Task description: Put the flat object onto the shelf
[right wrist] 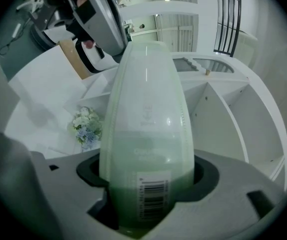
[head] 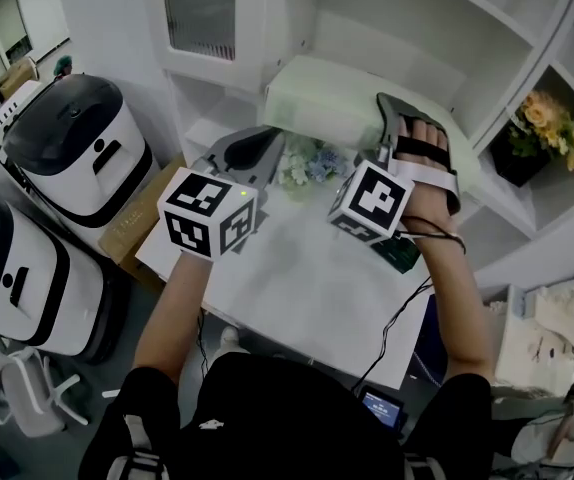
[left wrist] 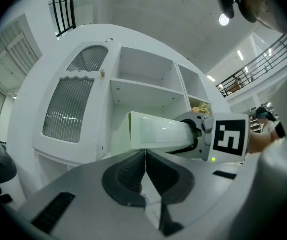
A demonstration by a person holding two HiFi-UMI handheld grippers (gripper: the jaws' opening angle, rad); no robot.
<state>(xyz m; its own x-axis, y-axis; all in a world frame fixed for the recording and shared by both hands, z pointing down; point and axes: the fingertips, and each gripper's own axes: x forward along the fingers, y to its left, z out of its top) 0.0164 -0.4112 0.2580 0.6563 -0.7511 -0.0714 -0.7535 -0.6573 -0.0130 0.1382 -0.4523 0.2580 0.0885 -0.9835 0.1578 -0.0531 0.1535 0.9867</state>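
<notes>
Holding one pale green flat object (right wrist: 146,109) clamped between the right gripper (right wrist: 147,173) jaws, just before the white shelf (head: 487,28), on no board yet. Faint print unreadable; near end buried in the jaws. Left gripper (left wrist: 146,170) jaws pressed together, nothing between. Two flower bunches: table flowers (head: 307,163), shelf flowers (head: 552,128). Two white machines (head: 77,138), partly cut off.

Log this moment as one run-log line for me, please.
right gripper: shut on green pack | left gripper: shut, empty | pack: at white shelf, not yet released
</notes>
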